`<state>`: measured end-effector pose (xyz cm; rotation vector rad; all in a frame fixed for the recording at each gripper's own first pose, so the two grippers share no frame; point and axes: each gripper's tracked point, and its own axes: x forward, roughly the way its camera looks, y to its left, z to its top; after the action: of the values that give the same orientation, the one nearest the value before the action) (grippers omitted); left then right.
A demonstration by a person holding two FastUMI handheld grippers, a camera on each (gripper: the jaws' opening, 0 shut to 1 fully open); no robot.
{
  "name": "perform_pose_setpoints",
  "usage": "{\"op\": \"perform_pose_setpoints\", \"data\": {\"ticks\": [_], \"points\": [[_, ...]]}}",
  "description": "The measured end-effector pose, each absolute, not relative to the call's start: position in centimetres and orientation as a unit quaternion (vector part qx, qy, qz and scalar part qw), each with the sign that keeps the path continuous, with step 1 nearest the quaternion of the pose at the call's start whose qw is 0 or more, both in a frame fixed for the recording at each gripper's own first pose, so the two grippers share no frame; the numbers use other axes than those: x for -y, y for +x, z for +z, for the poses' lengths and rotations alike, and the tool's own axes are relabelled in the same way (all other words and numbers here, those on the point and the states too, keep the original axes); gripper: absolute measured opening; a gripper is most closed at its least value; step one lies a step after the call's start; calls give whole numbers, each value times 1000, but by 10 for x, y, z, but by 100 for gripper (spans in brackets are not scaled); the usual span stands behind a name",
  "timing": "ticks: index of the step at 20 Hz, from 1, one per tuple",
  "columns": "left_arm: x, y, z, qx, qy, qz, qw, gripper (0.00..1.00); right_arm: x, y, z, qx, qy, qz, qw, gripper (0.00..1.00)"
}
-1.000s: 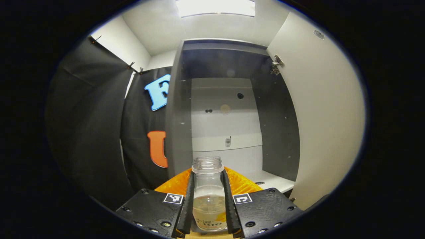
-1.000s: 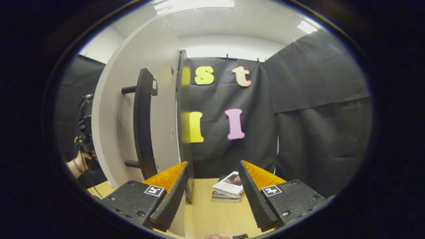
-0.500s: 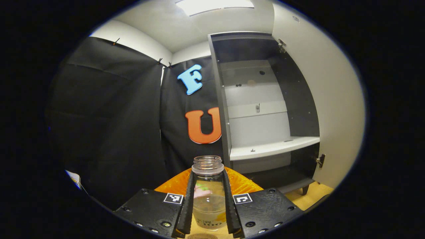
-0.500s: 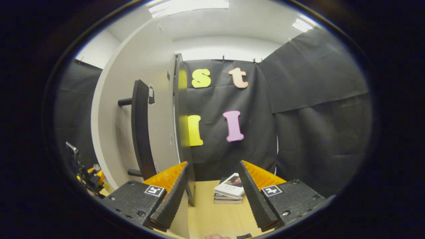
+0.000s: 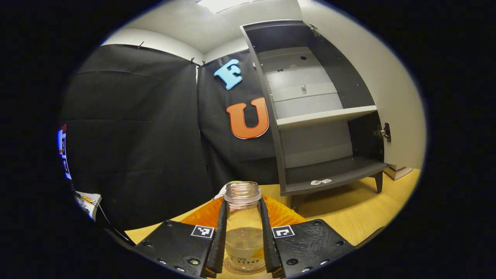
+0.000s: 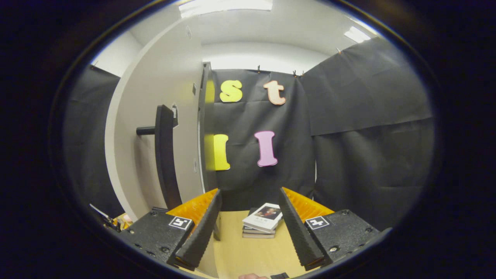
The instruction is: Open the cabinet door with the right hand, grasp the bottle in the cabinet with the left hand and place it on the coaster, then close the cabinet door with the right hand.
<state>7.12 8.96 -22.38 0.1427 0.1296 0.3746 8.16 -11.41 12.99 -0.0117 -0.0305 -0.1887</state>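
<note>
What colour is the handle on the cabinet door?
Black, best seen in the right gripper view: the handle on the cabinet door.

The coaster (image 5: pixel 245 269) is mostly hidden beneath the bottle (image 5: pixel 243 228); contact between them is unclear.

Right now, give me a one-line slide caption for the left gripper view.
Left gripper clamps the uncapped clear bottle low over the coaster, the open cabinet behind.
</note>
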Motion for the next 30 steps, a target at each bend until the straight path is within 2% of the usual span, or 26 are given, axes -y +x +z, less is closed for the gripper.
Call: {"op": "perform_pose_setpoints", "data": {"ticks": [10, 11, 12, 17, 20, 21, 22, 23, 24, 25, 26, 28, 29, 30], "points": [[-104, 55, -227, -34, 67, 216, 974, 40, 115, 80, 126, 2, 11, -114, 993, 92], [-105, 55, -227, -33, 62, 218, 973, 50, 115, 80, 126, -1, 17, -113, 993, 92], [-105, 56, -228, -34, 64, 217, 974, 40, 115, 79, 125, -2, 21, -113, 993, 92], [-102, 56, -228, -33, 66, 204, 976, 45, 116, 76, 130, 6, -10, -127, 992, 92], [-103, 57, -243, -58, 60, 203, 976, 47, 116, 77, 132, 8, -27, -130, 991, 92], [-106, 55, -245, -62, 60, 208, 974, 53, 115, 76, 132, 8, -25, -128, 991, 92], [-106, 53, -246, -63, 53, 205, 975, 69, 116, 77, 132, 8, -21, -127, 992, 92], [-106, 52, -246, -62, 46, 204, 976, 74, 116, 78, 130, 5, -20, -127, 992, 92], [-107, 52, -246, -62, 43, 204, 976, 76, 117, 78, 129, 3, -20, -127, 992, 92], [-108, 51, -246, -64, 43, 205, 976, 69, 116, 78, 129, 4, -21, -126, 992, 92], [-109, 50, -245, -64, 42, 204, 976, 77, 117, 78, 129, 4, -23, -127, 992, 92], [-110, 47, -240, -59, 39, 203, 977, 79, 117, 77, 130, 5, -25, -128, 991, 92], [-110, 46, -235, -53, 40, 202, 977, 75, 117, 77, 130, 7, -23, -127, 992, 92], [-110, 46, -232, -50, 43, 200, 978, 78, 116, 78, 129, 8, -22, -126, 992, 92]]}}
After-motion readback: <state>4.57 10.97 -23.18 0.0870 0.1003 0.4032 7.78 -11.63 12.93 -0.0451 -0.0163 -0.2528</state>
